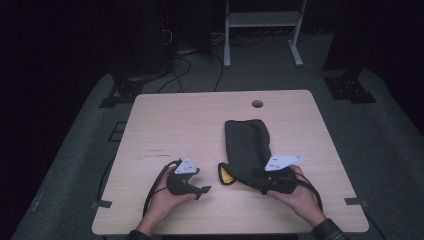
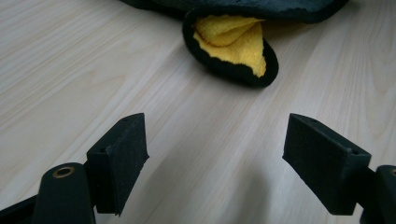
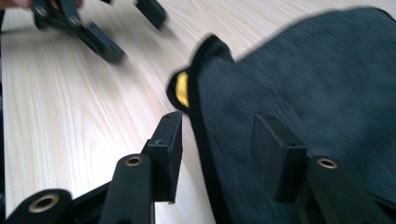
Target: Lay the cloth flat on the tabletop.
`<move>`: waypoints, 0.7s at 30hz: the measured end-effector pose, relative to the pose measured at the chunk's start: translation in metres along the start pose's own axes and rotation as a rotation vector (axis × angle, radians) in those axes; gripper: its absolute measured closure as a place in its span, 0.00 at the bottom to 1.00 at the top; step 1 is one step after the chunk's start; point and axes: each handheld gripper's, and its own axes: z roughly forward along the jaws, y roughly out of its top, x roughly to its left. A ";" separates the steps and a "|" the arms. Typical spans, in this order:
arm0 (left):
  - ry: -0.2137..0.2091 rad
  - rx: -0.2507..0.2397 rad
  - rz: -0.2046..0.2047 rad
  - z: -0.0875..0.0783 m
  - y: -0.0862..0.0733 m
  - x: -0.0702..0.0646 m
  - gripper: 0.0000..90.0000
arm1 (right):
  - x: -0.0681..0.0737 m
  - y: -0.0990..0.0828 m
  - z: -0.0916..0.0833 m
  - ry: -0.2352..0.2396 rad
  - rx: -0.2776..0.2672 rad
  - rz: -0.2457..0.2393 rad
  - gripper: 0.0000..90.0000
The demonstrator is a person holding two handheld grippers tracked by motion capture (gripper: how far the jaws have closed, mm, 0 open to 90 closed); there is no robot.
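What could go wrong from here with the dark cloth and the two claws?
The right claw stands open astride the dark cloth's edge, so closing may pinch one layer only. The folded corner showing yellow lining lies ahead of the open left claw, apart from it; a low approach could push it flat instead of catching it.

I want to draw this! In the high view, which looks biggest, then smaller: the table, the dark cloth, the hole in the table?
1. Table
2. Dark cloth
3. Hole
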 end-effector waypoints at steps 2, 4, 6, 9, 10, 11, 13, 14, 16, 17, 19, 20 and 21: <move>0.001 0.001 0.002 0.003 0.002 0.000 0.22 | 0.003 0.008 0.011 0.001 0.007 -0.022 0.58; -0.006 -0.003 0.001 0.008 0.006 -0.001 0.22 | 0.006 0.015 0.021 0.001 0.011 -0.032 0.57; -0.009 -0.001 0.010 0.009 0.007 -0.001 0.22 | 0.008 0.020 0.032 -0.007 0.018 -0.047 0.56; -0.009 -0.002 0.005 0.008 0.006 -0.001 0.22 | 0.012 0.023 0.047 -0.027 0.041 -0.079 0.57; -0.009 -0.002 0.005 0.008 0.006 -0.001 0.22 | 0.013 0.024 0.052 -0.038 0.052 -0.095 0.58; -0.008 -0.007 0.002 0.007 0.005 0.000 0.22 | 0.014 0.024 0.056 -0.050 0.061 -0.101 0.64; -0.007 -0.009 -0.002 0.006 0.005 0.000 0.21 | 0.014 0.024 0.062 -0.088 0.076 -0.118 0.80; -0.006 -0.009 -0.001 0.006 0.005 0.000 0.21 | 0.012 0.024 0.063 -0.083 0.072 -0.108 0.91; -0.006 -0.009 0.000 0.005 0.005 0.000 0.21 | 0.008 0.025 0.061 -0.071 0.055 -0.084 0.98; -0.007 -0.012 0.001 0.005 0.006 0.000 0.21 | 0.006 0.026 0.058 -0.062 0.047 -0.071 0.98; -0.009 -0.018 -0.004 0.005 0.006 -0.001 0.21 | 0.004 0.030 0.051 -0.051 0.022 -0.063 0.98; -0.009 -0.018 -0.004 0.005 0.006 -0.001 0.21 | 0.004 0.030 0.051 -0.051 0.022 -0.063 0.98; -0.014 -0.026 -0.006 0.005 0.008 -0.001 0.21 | 0.002 0.037 0.039 -0.047 -0.024 -0.055 0.99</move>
